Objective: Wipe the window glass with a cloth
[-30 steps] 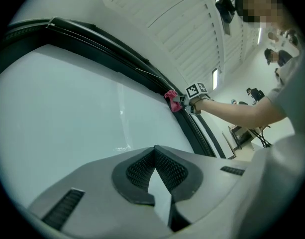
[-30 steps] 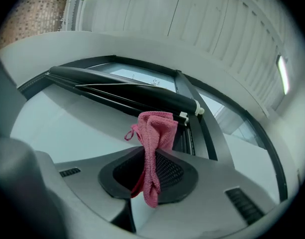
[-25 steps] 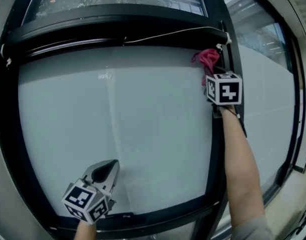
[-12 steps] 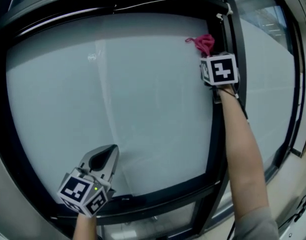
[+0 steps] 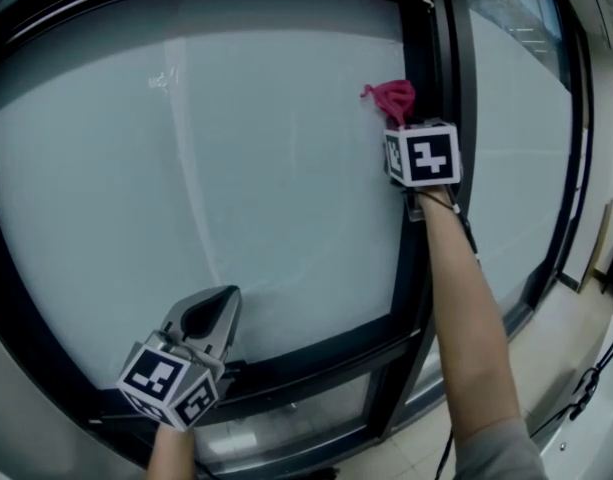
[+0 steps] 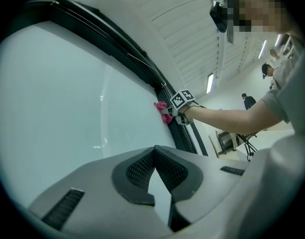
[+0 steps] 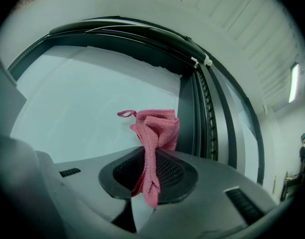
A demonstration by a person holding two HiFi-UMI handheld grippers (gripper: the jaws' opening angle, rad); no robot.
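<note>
A large pane of frosted window glass [image 5: 206, 158] fills the head view inside a black frame [image 5: 418, 208]. My right gripper [image 5: 398, 118] is shut on a pink cloth [image 5: 390, 99], which bunches against the glass near the pane's right edge. In the right gripper view the pink cloth [image 7: 153, 138] is pinched between the jaws and stands up in front of the glass [image 7: 92, 103]. My left gripper [image 5: 211, 320] hangs low at the pane's bottom left, jaws shut with nothing in them. From the left gripper view the cloth [image 6: 163, 111] and the right gripper show far off.
A second glass pane [image 5: 511, 148] lies right of the black mullion. A small smudge [image 5: 164, 78] marks the glass at upper left. The lower frame rail [image 5: 316, 363] runs under the pane, with floor and cables [image 5: 586, 388] at bottom right. People stand far back [image 6: 249, 101].
The right gripper with the cloth has slid down the glass along the right edge, away from the top corner. The head view has tilted downward. The left gripper has barely moved.
</note>
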